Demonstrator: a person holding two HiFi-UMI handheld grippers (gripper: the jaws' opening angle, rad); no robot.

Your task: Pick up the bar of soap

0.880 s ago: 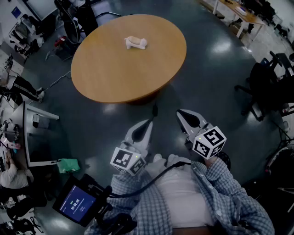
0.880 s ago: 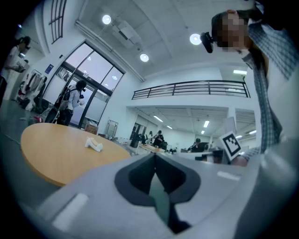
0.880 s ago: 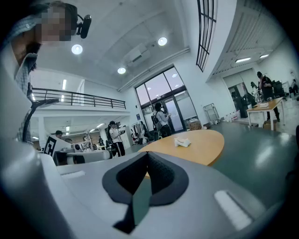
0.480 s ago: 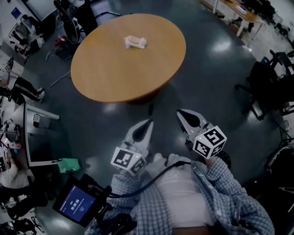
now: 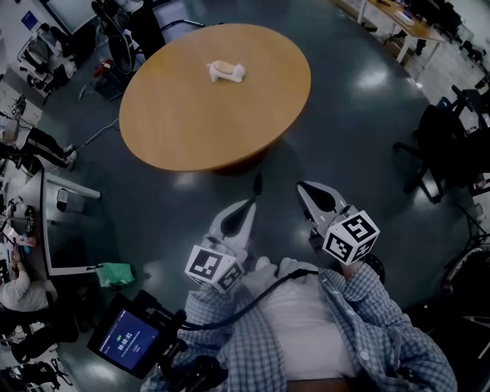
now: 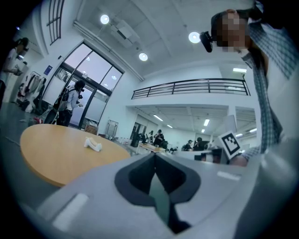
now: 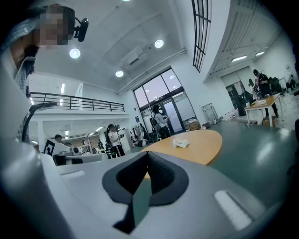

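The soap (image 5: 226, 70) is a small pale lump lying on the far half of a round wooden table (image 5: 184, 115). It also shows small in the left gripper view as soap (image 6: 92, 145) and in the right gripper view as soap (image 7: 180, 143). Both grippers are held close to the person's body, well short of the table and over the dark floor. My left gripper (image 5: 256, 187) is shut with nothing in it. My right gripper (image 5: 299, 184) is shut and empty too. In each gripper view the jaws meet at the tip.
Dark glossy floor surrounds the table. Office chairs (image 5: 440, 145) stand at the right, a desk (image 5: 398, 19) at the top right, and cluttered desks (image 5: 34, 222) at the left. A tablet-like screen (image 5: 126, 341) hangs at the person's left side. People stand in the distance.
Almost nothing has changed; the view shifts by a few pixels. Both grippers stay shut near the body and the soap lies unmoved on the table.
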